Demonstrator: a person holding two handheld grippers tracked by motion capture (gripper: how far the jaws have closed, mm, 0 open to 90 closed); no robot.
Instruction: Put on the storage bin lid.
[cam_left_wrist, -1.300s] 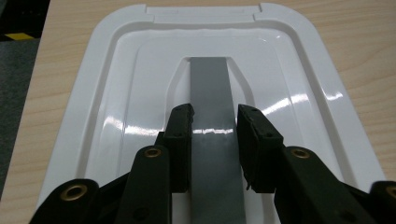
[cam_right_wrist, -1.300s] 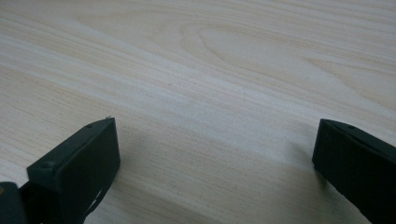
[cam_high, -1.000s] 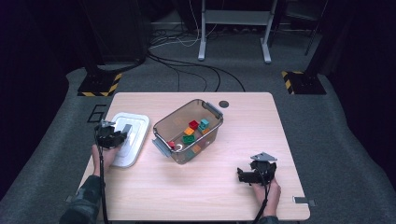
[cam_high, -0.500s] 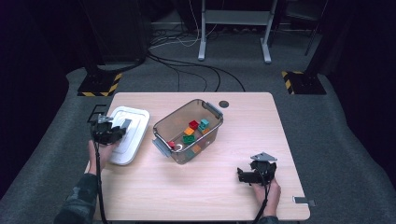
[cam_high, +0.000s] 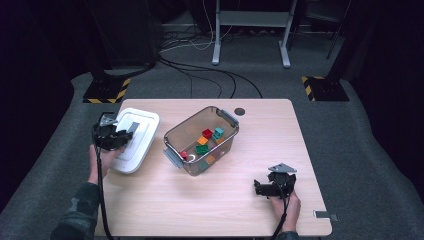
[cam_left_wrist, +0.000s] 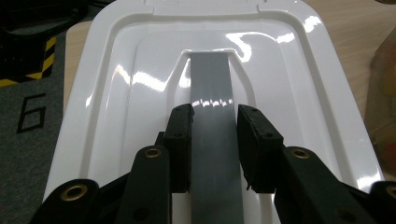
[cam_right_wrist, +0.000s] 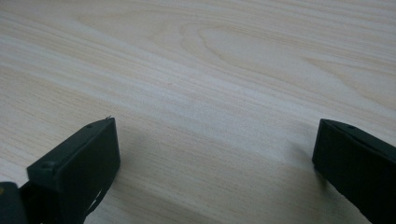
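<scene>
Left gripper (cam_left_wrist: 214, 140) is clamping the grey handle (cam_left_wrist: 212, 93) of the white lid (cam_high: 131, 139) beside the clear bin (cam_high: 201, 141) — the lid is probably just clearing the surface (cam_high: 220, 200). Right gripper (cam_high: 267, 187) is resting wide open, empty. Covering the bin is not yet done.

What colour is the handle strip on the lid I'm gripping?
Grey, on a glossy white lid; the handle strip shows best in the left gripper view.

The lid (cam_left_wrist: 116, 93) is shiny white with a grey handle (cam_left_wrist: 212, 126). The grippers (cam_high: 116, 136) are black. The table (cam_high: 280, 135) is light wood with wavy lines. The clear box (cam_high: 186, 134) has red, green, orange and blue blocks (cam_high: 206, 141).
</scene>
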